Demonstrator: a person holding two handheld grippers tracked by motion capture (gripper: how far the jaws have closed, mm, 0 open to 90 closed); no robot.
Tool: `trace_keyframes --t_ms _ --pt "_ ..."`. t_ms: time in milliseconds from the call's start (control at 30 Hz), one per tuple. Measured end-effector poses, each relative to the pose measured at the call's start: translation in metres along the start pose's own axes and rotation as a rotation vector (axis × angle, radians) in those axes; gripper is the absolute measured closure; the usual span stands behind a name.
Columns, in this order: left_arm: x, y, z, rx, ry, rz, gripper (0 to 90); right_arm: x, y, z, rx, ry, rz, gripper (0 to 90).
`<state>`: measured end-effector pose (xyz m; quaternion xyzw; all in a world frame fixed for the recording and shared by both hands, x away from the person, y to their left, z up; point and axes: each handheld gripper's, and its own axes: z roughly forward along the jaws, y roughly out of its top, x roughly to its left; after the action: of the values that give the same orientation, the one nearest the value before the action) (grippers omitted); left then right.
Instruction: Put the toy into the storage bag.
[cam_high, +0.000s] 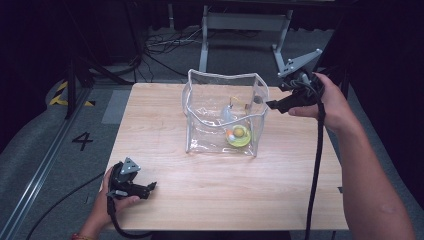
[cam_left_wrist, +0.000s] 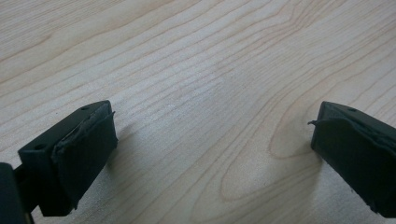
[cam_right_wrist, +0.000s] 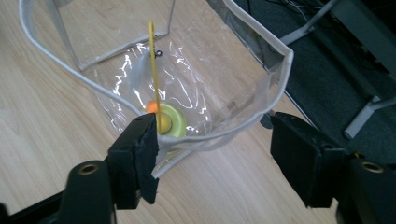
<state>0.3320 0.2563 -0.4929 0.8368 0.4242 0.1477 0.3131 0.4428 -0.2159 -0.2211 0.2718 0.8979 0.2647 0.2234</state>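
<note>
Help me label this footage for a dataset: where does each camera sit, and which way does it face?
High view: above the person's side, looking forward and down on the wooden table; both forearms, left gripper, right gripper.
Left gripper view: rides the left gripper, faces bare tabletop between its open jaws.
Right gripper view: rides the right gripper, looks down into the clear bag at a yellow-green toy.
Shared: high and right gripper views both show the bag and toy.

High view overlooks the table; gripper views sit close above it (both sharing woodgrain).
</note>
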Motion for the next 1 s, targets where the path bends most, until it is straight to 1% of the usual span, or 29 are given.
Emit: trace_keyframes --t_ms 100,133,167,233,267,333,433,567,600,633,667,800,900,933,967,1000 --pt "0.000 0.000 0.000 -0.001 -0.001 0.000 0.5 0.001 -0.004 -0.004 -0.005 -0.008 -0.010 30.5" --pt "0.000 0.000 0.000 0.000 0.000 0.000 0.5 0.001 -0.008 -0.008 -0.022 -0.024 -0.019 28.9" --pt "0.000 0.000 0.000 0.000 0.000 0.000 0.5 0.001 -0.008 -0.008 -0.022 -0.024 -0.019 28.9" --pt "0.000 0.000 0.000 0.000 0.000 0.000 0.6 0.002 -0.013 -0.012 -0.034 -0.044 -0.028 28.5" --pt "0.000 0.000 0.000 -0.001 -0.001 0.000 0.5 0.004 -0.016 -0.012 -0.037 -0.066 -0.036 27.8" --pt "0.000 0.000 0.000 -0.001 -0.001 -0.001 0.6 0.006 -0.024 -0.014 -0.036 -0.077 -0.053 27.4" --pt "0.000 0.000 0.000 0.000 0.000 -0.001 0.5 0.007 -0.037 -0.014 -0.047 -0.083 -0.048 26.8" --pt "0.000 0.000 0.000 -0.001 -0.001 0.001 0.5 0.010 -0.052 -0.009 -0.027 -0.117 -0.032 26.5" --pt "0.000 0.000 0.000 -0.001 -0.001 0.001 0.5 0.010 -0.052 -0.009 -0.027 -0.117 -0.032 26.5" --pt "0.000 0.000 0.000 0.000 0.000 -0.001 0.5 0.013 -0.062 -0.004 -0.028 -0.128 -0.033 25.3" --pt "0.000 0.000 0.000 0.000 0.000 0.000 0.5 0.013 -0.062 -0.004 -0.028 -0.128 -0.033 25.3" --pt "0.000 0.000 0.000 -0.001 0.000 -0.002 0.5 0.018 -0.081 0.007 -0.017 -0.125 -0.030 24.4" --pt "0.000 0.000 0.000 -0.002 0.000 -0.001 0.5 0.021 -0.094 0.014 -0.012 -0.136 -0.015 23.6" --pt "0.000 0.000 0.000 -0.002 0.000 -0.001 0.5 0.021 -0.094 0.014 -0.012 -0.136 -0.015 23.6" --pt "0.000 0.000 0.000 -0.001 0.000 -0.002 0.5 0.024 -0.102 0.020 -0.014 -0.142 -0.009 23.5" --pt "0.000 0.000 0.000 -0.002 0.000 -0.001 0.5 0.026 -0.106 0.023 -0.013 -0.150 -0.004 23.4"
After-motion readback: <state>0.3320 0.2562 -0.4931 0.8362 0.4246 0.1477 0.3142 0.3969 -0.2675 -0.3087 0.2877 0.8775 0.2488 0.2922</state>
